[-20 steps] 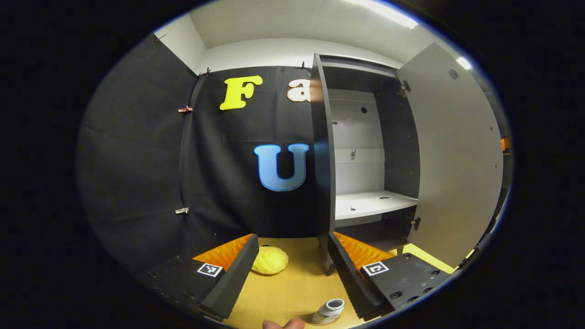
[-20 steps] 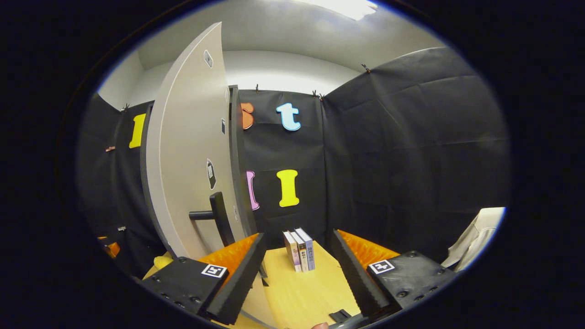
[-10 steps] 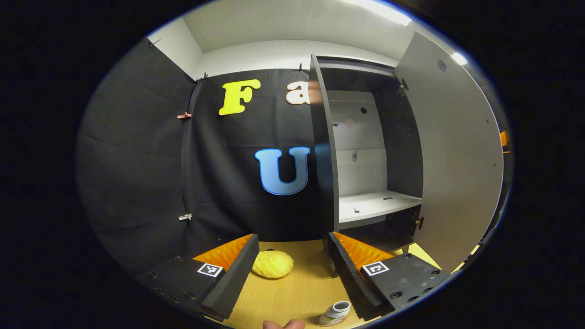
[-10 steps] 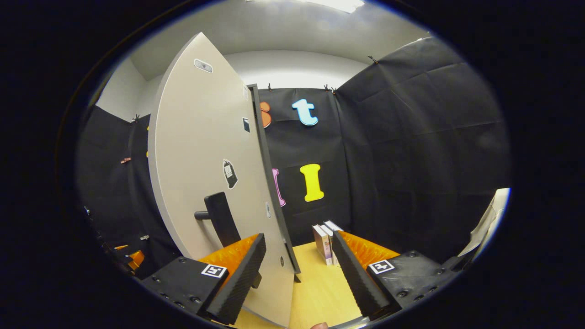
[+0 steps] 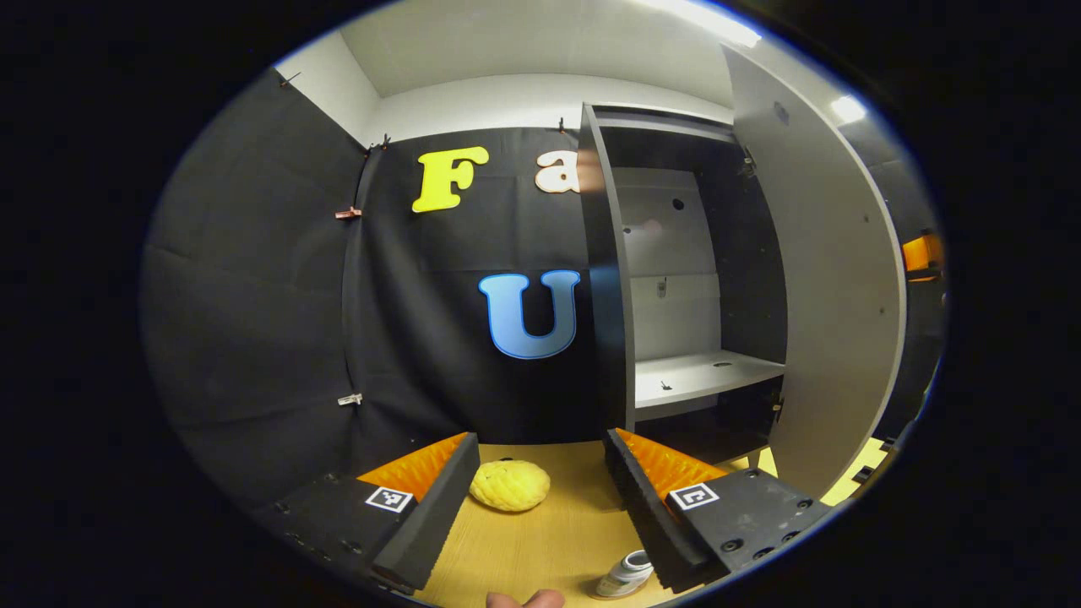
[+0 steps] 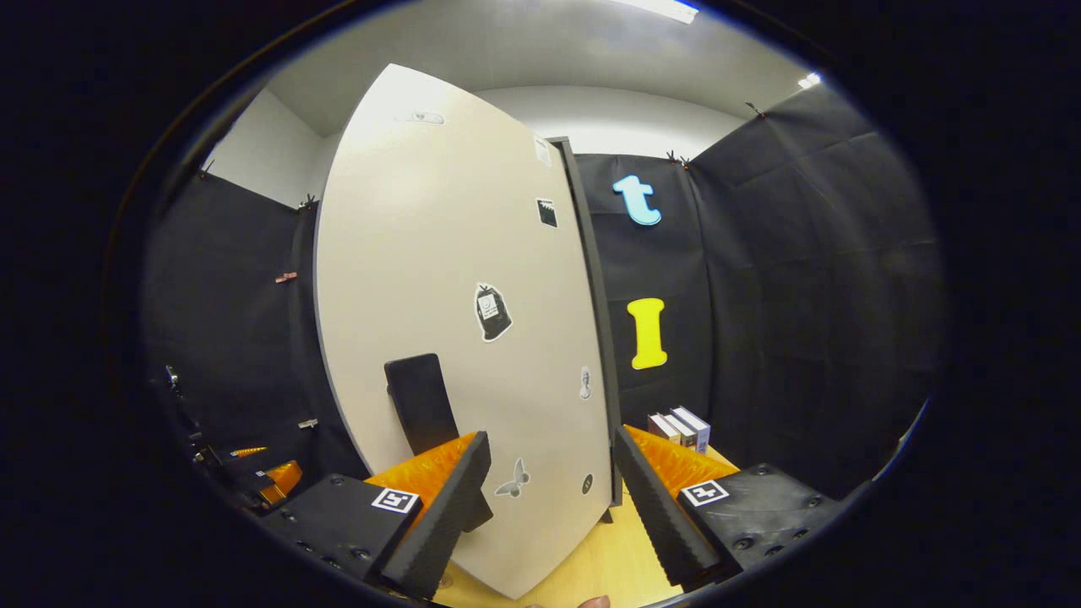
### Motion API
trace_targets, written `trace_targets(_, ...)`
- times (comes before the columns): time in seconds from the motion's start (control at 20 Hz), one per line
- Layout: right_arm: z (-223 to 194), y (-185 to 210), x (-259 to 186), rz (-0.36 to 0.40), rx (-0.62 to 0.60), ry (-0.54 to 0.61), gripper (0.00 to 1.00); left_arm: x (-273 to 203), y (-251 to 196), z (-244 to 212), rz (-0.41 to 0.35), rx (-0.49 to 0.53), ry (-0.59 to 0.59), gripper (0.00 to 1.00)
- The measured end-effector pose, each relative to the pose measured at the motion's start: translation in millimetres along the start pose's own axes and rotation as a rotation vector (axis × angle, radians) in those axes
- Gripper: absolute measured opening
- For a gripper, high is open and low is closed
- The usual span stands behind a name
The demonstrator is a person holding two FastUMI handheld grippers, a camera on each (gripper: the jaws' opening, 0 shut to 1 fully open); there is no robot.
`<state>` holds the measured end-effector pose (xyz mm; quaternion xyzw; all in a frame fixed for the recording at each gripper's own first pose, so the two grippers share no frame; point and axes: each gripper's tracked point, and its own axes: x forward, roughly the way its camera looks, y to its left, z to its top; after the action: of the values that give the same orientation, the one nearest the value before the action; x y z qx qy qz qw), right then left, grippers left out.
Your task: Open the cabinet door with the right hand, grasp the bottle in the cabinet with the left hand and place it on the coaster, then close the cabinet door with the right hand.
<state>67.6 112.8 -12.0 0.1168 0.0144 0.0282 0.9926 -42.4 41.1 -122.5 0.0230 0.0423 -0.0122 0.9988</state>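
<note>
A: Left gripper view: left gripper (image 5: 540, 498), jaws apart, empty; bottle (image 5: 627, 574) lies on the counter (image 5: 540, 540) just beside them.
B: Farther?
A: Cabinet (image 5: 676, 279) open.
B: Right gripper (image 6: 549, 498)?
A: Jaws apart, cabinet door (image 6: 456, 321) close ahead, handle (image 6: 418, 401) beside.

From where the left tool (image 5: 540, 507) sits, the cabinet (image 5: 676, 279) stands partly open, its door (image 5: 832, 287) swung out on the right and narrowing the way in. The shelf (image 5: 705, 376) inside is bare. On the worktop (image 5: 540, 540), a yellow bun (image 5: 509, 485) lies ahead and a small bottle (image 5: 625, 577) near the right finger. The door's face (image 6: 456, 321) and handle (image 6: 418, 401) block the right tool (image 6: 549, 507) directly ahead; books (image 6: 680, 426) stand beyond.
</note>
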Motion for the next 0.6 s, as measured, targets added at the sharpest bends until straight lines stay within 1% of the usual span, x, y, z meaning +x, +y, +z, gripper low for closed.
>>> trace_targets(0.2, -14.0, 42.4, 25.5, 0.067, 0.033, 0.03, 0.97, -1.7, 3.1, 3.1, 0.009, -0.005, -0.006, 0.94)
trace_targets(0.25, -18.4, 50.5, 33.5, 0.095, 0.034, 0.041, 0.97, -1.3, 4.0, 4.2, 0.009, -0.003, -0.008, 0.94)
trace_targets(0.35, -19.4, 63.0, 43.2, 0.124, 0.017, 0.047, 0.97, -1.4, 4.0, 6.2, 0.01, 0.001, -0.01, 0.94)
trace_targets(0.45, -18.4, 70.2, 45.6, 0.126, -0.007, 0.038, 0.98, -2.3, 5.0, 7.0, 0.01, -0.003, -0.012, 0.94)
trace_targets(0.6, -24.6, 65.9, 43.1, 0.103, -0.045, 0.035, 0.98, -0.4, 3.2, 9.4, 0.011, -0.021, -0.012, 0.95)
